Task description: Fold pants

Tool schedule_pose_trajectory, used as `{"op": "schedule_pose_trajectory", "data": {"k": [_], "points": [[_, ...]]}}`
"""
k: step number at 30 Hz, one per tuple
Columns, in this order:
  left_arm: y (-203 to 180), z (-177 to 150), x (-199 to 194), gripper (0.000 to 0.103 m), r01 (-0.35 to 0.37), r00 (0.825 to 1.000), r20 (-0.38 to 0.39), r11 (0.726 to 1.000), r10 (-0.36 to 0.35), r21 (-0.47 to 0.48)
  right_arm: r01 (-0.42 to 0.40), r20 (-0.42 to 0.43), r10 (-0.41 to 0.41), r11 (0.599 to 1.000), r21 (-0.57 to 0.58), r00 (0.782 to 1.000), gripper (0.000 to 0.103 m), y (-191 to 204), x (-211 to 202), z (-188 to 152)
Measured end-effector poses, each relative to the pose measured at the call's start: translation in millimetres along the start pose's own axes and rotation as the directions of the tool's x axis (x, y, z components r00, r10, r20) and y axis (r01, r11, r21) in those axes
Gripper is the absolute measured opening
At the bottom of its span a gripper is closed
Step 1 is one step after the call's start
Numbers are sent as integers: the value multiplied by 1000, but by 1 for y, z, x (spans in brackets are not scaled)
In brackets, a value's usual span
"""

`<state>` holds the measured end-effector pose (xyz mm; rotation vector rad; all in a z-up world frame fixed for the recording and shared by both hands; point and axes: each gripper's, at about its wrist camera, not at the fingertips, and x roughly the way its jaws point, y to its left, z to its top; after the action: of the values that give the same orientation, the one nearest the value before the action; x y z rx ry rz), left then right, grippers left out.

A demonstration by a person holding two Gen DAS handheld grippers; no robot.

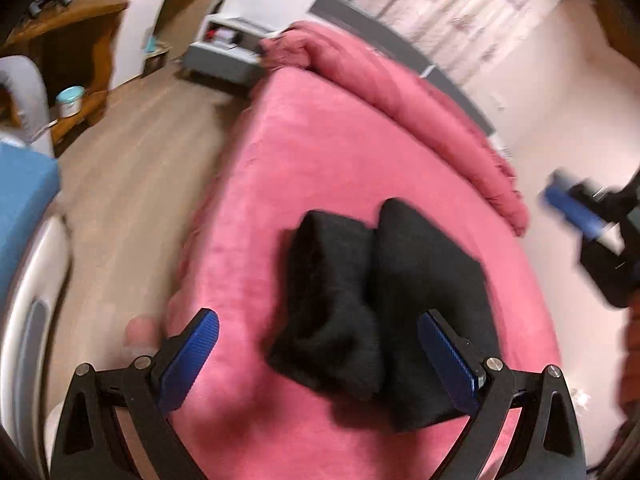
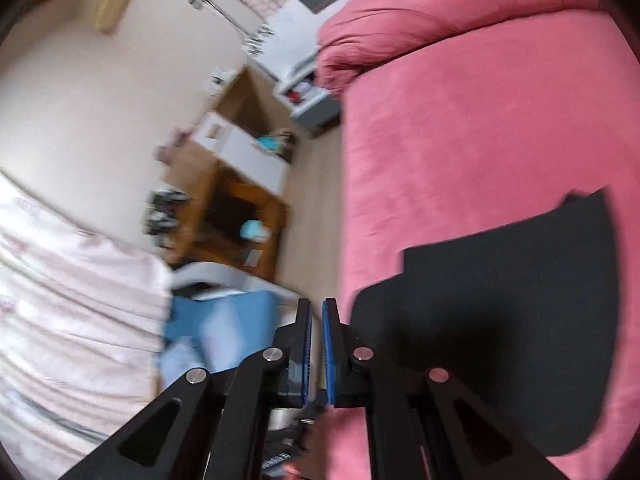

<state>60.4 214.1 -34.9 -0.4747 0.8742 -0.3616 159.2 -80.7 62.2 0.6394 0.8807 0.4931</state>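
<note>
two hand-held grippers above black pants (image 1: 376, 300) on pink bed (image 1: 304, 152): left hand-held gripper (image 1: 318, 330) agape, right hand-held gripper (image 2: 316, 312) closed, empty

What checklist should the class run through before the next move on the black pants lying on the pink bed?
1. Pants lie on the bed, folded into a bundle: ok.
2. Left gripper open, nothing between its pads: ok.
3. Right gripper nearly shut, holding no cloth: ok.
4. Right gripper aimed at the pants: not ok, it points past the bed edge.
5. Fold edges even: cannot tell, blurred.
</note>
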Motion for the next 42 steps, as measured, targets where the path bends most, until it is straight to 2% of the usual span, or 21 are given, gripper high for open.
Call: {"op": "schedule_pose_trajectory", "data": {"k": [3, 5, 8, 10, 12, 13, 15, 22, 23, 24, 26, 27, 29, 30, 32, 34, 36, 38, 39, 40, 42], "points": [[-14, -1, -3, 99, 90, 996, 16, 996, -90, 30, 139, 51, -134, 982, -127, 990, 24, -9, -9, -25], [-29, -2, -1, 96, 130, 991, 4, 990, -131, 58, 264, 73, -255, 947, -180, 964, 30, -30, -19, -47], [-50, -7, 15, 90, 165, 985, -63, 983, -161, 79, 404, 71, -397, 901, -161, 915, 32, -73, -31, -79], [-60, -10, 31, 79, 156, 982, -124, 985, -146, 76, 436, 64, -431, 894, -108, 900, 32, -101, -42, -97], [-70, -15, 46, 72, 105, 978, -192, 990, -86, 91, 418, 62, -416, 908, -35, 907, 32, -127, -53, -117], [-71, -18, 48, 69, 86, 978, -198, 991, -64, 100, 378, 97, -376, 926, -2, 922, 32, -139, -63, -129], [-74, -26, 51, 68, 45, 980, -200, 991, -18, 129, 331, 157, -331, 943, 27, 931, 32, -148, -76, -143], [-81, -40, 60, 71, -8, 975, -217, 988, 42, 153, 306, 246, -311, 950, 60, 918, 39, -171, -84, -163], [-84, -40, 62, 73, -16, 972, -227, 986, 54, 166, 307, 262, -310, 950, 51, 914, 41, -170, -84, -166], [-87, -42, 66, 74, -24, 968, -241, 985, 66, 173, 310, 278, -307, 950, 34, 910, 48, -168, -83, -170], [-91, -43, 73, 80, -11, 962, -266, 985, 58, 174, 336, 307, -319, 942, 0, 896, 64, -167, -85, -182], [-93, -45, 75, 80, 3, 960, -278, 986, 45, 169, 378, 305, -357, 926, -10, 883, 74, -166, -80, -185], [-95, -47, 78, 79, 29, 955, -296, 989, 16, 147, 439, 237, -425, 898, -8, 874, 77, -171, -65, -182], [-95, -46, 78, 78, 35, 958, -288, 991, 4, 129, 435, 222, -424, 901, 2, 878, 79, -175, -64, -183], [-94, -43, 75, 64, 38, 964, -266, 995, -12, 93, 356, 240, -361, 932, 67, 901, 79, -187, -77, -185], [-89, -37, 73, 61, 55, 964, -263, 998, -43, 39, 290, 247, -318, 946, 142, 915, 79, -198, -88, -182], [-87, -32, 66, 61, 114, 964, -239, 993, -114, -13, 221, 273, -269, 956, 194, 924, 79, -208, -98, -182], [-93, -29, 56, 61, 154, 971, -185, 988, -148, 21, 150, 299, -219, 960, 237, 929, 79, -219, -104, -183], [-100, -29, 52, 62, 157, 976, -167, 985, -142, 79, 120, 307, -200, 958, 260, 931, 79, -225, -106, -183], [-109, -31, 53, 63, 144, 979, -169, 978, -117, 154, 108, 311, -196, 954, 279, 930, 79, -230, -107, -183], [-117, -35, 60, 71, 134, 977, -195, 964, -90, 230, 92, 321, -187, 952, 291, 928, 79, -233, -108, -181]]}}
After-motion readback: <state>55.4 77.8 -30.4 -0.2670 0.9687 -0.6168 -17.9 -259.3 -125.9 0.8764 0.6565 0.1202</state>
